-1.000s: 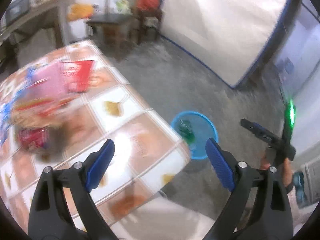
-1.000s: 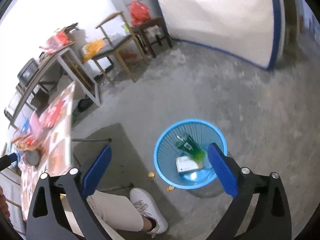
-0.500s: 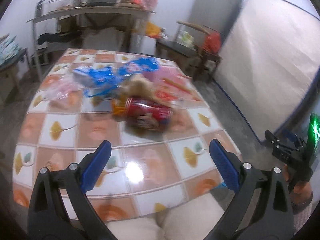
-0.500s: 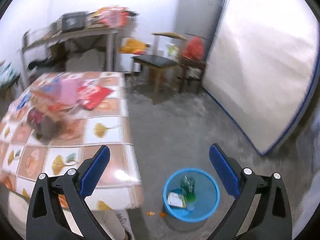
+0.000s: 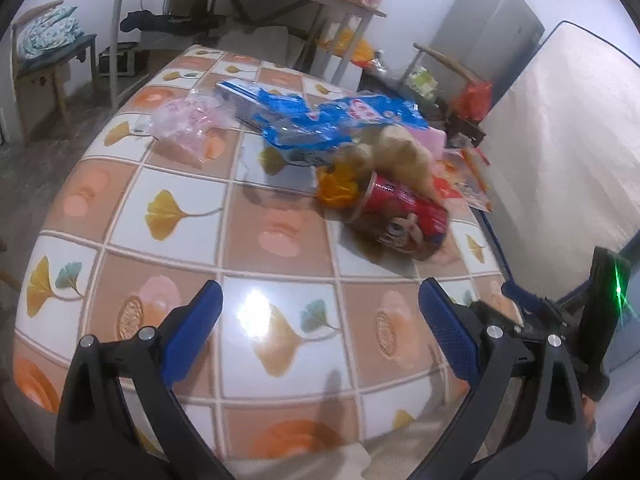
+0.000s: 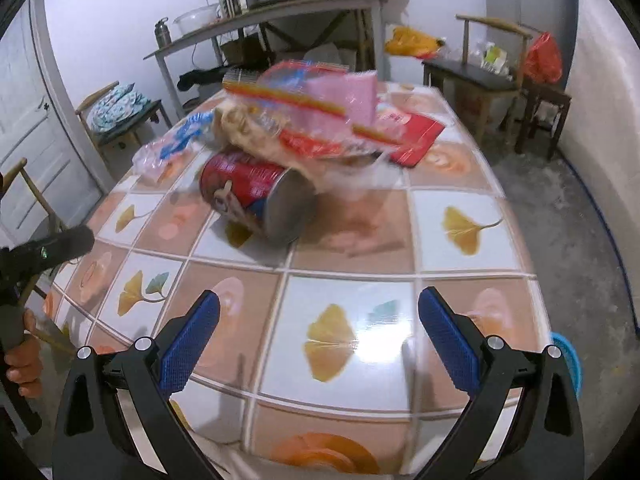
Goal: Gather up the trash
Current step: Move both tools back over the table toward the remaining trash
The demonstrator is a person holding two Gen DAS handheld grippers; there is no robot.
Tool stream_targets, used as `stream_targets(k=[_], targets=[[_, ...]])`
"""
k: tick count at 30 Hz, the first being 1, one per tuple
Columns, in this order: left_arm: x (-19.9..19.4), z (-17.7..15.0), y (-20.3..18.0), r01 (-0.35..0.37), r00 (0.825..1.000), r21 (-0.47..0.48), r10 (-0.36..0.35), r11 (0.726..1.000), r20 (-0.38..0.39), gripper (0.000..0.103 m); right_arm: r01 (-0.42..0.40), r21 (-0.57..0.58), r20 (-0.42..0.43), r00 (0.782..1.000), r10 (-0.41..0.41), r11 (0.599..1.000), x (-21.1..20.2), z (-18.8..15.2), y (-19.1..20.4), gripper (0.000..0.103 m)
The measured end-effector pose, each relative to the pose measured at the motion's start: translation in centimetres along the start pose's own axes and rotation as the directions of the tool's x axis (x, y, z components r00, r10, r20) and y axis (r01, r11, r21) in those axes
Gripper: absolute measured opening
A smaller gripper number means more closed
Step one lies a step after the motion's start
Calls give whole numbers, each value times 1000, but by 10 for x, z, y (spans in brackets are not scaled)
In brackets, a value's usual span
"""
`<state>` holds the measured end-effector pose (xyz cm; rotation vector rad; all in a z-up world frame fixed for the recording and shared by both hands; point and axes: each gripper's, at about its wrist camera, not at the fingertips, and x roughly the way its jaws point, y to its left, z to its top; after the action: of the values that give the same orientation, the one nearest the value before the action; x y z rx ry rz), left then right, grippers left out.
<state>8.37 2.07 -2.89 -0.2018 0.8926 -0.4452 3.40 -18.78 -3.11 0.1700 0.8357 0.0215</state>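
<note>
Trash sits mid-table, left to right: pink bag, blue wrappers, red can lying on its side. Left gripper and right gripper both spread wide, empty, hovering at the near edge. Risk: can probably rolls if nudged.

The left tool hangs wide open over the tiled worktop. A red can lies on its side beside blue wrappers.
</note>
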Motion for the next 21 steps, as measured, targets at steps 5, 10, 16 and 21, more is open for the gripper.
stream_targets(k=[5,10,16,21], targets=[[3,15,13,-29,998,6,29,1000,57,95,-3,9,-46,999,3,1000,19,6,0,96],[1,44,31,-124,980,51,115,991,162,95,-42,42,-64,997,45,998,26,12,-4,85],[25,103,59,-210,969,204,177,956,171,94,-83,29,-52,995,84,996,27,17,-3,73],[73,153,83,-170,985,327,171,929,26,94,-109,-1,-30,994,109,994,22,21,3,73]])
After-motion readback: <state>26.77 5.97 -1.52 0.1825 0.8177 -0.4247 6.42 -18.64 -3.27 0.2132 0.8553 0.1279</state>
